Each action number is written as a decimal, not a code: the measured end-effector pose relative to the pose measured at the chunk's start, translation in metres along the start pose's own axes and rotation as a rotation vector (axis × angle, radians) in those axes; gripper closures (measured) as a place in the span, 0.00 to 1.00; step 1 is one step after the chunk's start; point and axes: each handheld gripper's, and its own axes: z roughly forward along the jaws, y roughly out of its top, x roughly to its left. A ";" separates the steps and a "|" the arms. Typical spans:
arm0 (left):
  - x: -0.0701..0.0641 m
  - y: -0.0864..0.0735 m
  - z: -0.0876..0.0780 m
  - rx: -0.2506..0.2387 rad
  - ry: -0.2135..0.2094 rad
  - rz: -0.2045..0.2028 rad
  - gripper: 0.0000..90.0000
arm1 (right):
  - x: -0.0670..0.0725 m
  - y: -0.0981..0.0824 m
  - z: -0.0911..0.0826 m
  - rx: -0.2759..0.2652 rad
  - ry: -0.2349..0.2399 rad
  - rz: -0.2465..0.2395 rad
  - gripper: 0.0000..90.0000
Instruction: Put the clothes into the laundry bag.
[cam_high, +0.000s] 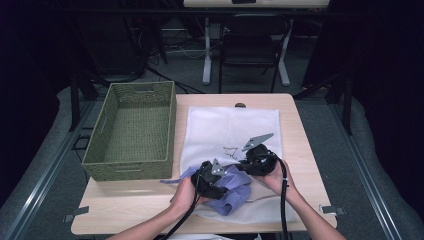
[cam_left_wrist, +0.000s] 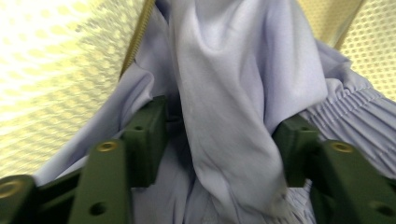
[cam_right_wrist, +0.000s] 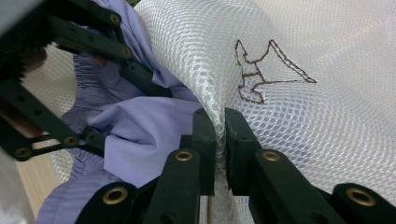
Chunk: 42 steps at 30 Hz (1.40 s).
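A white mesh bag (cam_high: 230, 125) lies flat on the table, and a brown outline figure (cam_right_wrist: 261, 70) is stitched on it. At its near edge lies a crumpled lavender garment (cam_high: 235, 192). My right gripper (cam_high: 245, 162) is shut on a raised fold of the mesh bag (cam_right_wrist: 303, 116), pinching it between the pads (cam_right_wrist: 220, 121). My left gripper (cam_high: 212, 175) sits on the garment. Its jaws stand apart (cam_left_wrist: 222, 140) with a thick fold of the garment (cam_left_wrist: 233, 93) hanging between them. In the right gripper view the left gripper (cam_right_wrist: 116, 107) straddles the garment (cam_right_wrist: 140, 135) under the lifted mesh.
A green woven basket (cam_high: 132, 130) stands on the table's left part, beside the bag. Bare wooden tabletop (cam_high: 125, 205) runs along the near edge. A black chair (cam_high: 250, 45) and desk legs stand beyond the far edge.
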 end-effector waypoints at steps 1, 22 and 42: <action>-0.001 0.001 -0.003 0.000 -0.001 0.007 0.44 | -0.001 0.000 0.000 0.001 0.001 -0.003 0.94; -0.017 0.003 -0.023 -0.004 -0.090 0.038 0.18 | -0.002 0.000 0.000 0.005 -0.011 -0.006 0.94; -0.008 -0.011 0.023 0.060 -0.083 0.042 0.90 | 0.001 0.001 0.002 0.019 -0.003 -0.018 0.94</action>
